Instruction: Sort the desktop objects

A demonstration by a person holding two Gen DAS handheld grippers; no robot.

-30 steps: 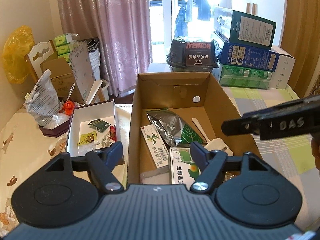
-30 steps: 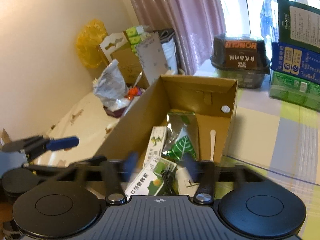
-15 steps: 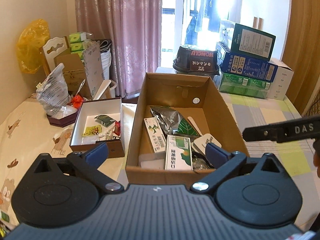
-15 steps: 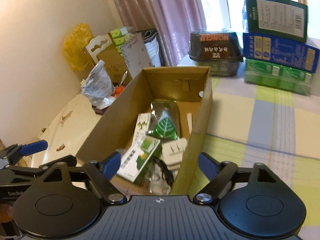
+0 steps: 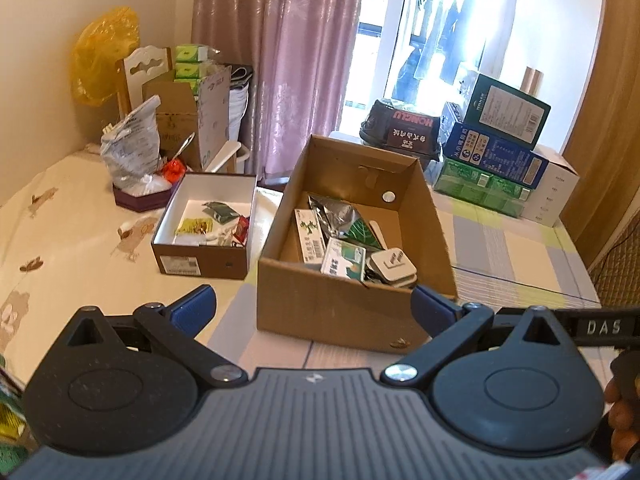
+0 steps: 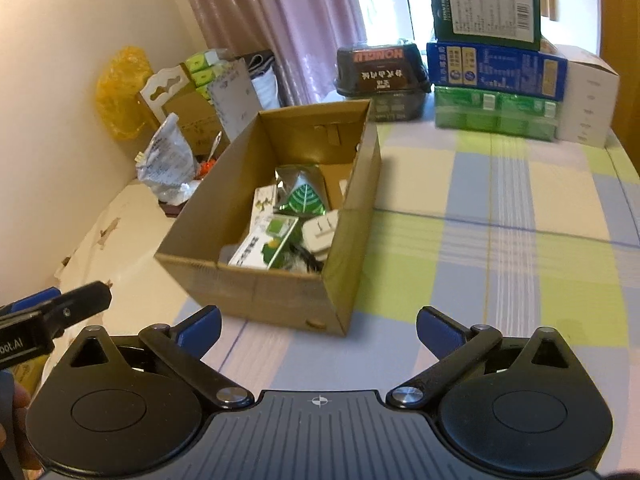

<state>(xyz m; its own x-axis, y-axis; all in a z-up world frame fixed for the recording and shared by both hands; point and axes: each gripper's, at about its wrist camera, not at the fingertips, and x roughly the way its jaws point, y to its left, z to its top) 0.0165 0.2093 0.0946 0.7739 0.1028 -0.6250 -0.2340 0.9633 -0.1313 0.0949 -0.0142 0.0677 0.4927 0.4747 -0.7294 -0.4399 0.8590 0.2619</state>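
At about 10 o'clock in the left wrist view a crumpled clear plastic bag [image 5: 130, 148] sits on a dark tray, with an open brown carton [image 5: 188, 120] behind it. Just right of these, near 9 o'clock of the frame's middle, lies the small white-lined box [image 5: 200, 264], which holds a few packets, one dark green, one yellow; the smaller bits beside them are too small to name. A narrow gap of table separates it from the cardboard box [image 5: 332, 312] at the centre. That box holds a white-and-green medicine carton [image 5: 344, 258], a silver and green leaf-printed pouch [image 5: 344, 218] and a white plug adapter [image 5: 394, 266], piled toward its near end. At 2 o'clock a stack of green and blue cartons [image 5: 492, 160] stands on the checked tablecloth [image 5: 520, 256], beside a dark lidded container [image 5: 404, 132].

The left gripper [image 5: 314, 306] hangs low in front of the cardboard box, its blue-tipped jaws spread wide and empty. The right gripper [image 6: 318, 328] sits likewise before the box's near right corner, jaws wide apart with nothing between them.
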